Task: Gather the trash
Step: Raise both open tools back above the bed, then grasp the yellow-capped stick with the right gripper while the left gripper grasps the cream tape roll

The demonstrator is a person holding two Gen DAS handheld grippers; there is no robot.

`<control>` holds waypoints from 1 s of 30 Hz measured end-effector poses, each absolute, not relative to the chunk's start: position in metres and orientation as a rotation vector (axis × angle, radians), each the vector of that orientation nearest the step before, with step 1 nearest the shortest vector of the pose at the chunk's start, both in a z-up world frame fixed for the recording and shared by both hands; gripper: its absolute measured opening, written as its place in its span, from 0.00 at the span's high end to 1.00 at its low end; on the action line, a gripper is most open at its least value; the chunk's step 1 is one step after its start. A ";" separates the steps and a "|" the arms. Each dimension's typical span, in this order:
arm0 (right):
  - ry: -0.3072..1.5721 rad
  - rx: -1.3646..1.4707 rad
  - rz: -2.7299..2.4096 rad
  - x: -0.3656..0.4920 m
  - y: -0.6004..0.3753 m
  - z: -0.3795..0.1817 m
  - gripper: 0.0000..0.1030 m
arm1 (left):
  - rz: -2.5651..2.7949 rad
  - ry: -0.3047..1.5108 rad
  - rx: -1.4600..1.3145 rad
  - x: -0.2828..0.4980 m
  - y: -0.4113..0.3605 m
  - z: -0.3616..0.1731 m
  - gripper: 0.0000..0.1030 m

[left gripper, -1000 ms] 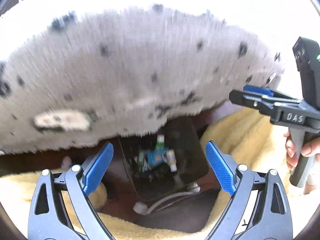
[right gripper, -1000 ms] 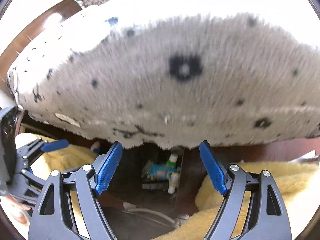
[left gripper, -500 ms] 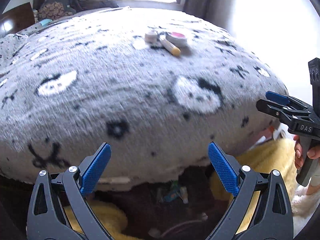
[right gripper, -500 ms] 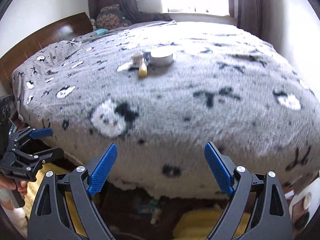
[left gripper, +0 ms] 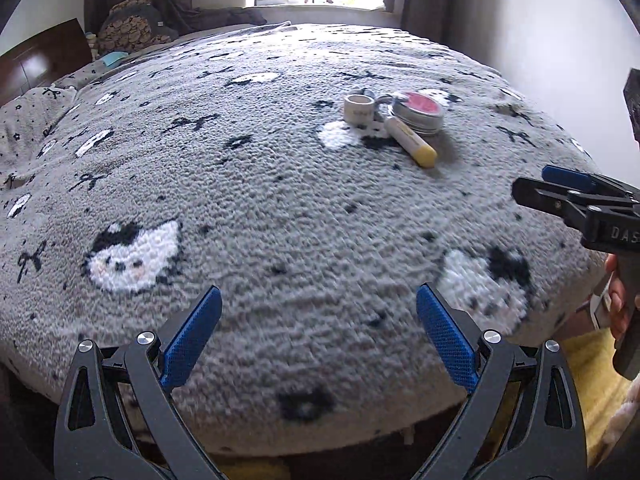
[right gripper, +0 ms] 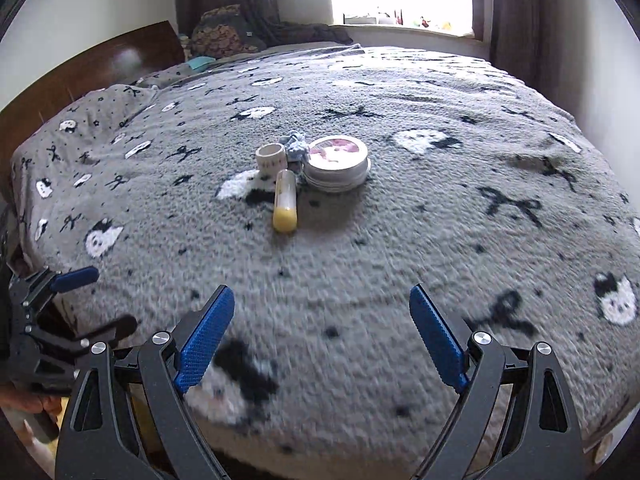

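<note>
A small pile of trash sits on the bed (right gripper: 400,240), near the middle of the gray blanket. In the right wrist view it lies at about 12 o'clock from the right gripper (right gripper: 320,336). A tube (right gripper: 285,202) with a yellow end lies in front. Just behind it, at 11 o'clock, stands a little white cup (right gripper: 271,159). At 1 o'clock from the tube is a round tin (right gripper: 337,163) with a pink top. A bit of blue cloth (right gripper: 295,147) pokes up between the cup and the tin.

The right gripper's jaws are wide apart and hold nothing. They have just been opening. The left gripper (left gripper: 318,336) is also wide apart and empty, well short of the pile.
</note>
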State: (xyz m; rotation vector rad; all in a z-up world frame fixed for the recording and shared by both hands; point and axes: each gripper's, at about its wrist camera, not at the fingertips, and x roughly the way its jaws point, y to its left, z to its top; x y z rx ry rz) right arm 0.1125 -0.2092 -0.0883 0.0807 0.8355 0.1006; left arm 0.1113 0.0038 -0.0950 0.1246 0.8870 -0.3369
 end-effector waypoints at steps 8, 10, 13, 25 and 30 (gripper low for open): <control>0.897 0.141 0.135 0.185 -0.187 -0.102 0.40 | -0.343 0.895 0.132 0.137 -0.003 -0.095 0.10; 0.914 0.136 0.132 0.197 -0.182 -0.106 0.49 | -0.341 0.897 0.135 0.141 -0.005 -0.095 0.10; 0.938 0.141 0.131 0.212 -0.177 -0.114 0.57 | -0.341 0.898 0.141 0.148 -0.009 -0.094 0.10; 0.910 0.083 0.119 0.198 -0.198 -0.107 0.79 | -0.330 0.889 0.163 0.187 -0.035 -0.092 0.12; 0.898 0.078 0.108 0.172 -0.222 -0.094 0.79 | -0.331 0.879 0.149 0.217 -0.055 -0.093 0.20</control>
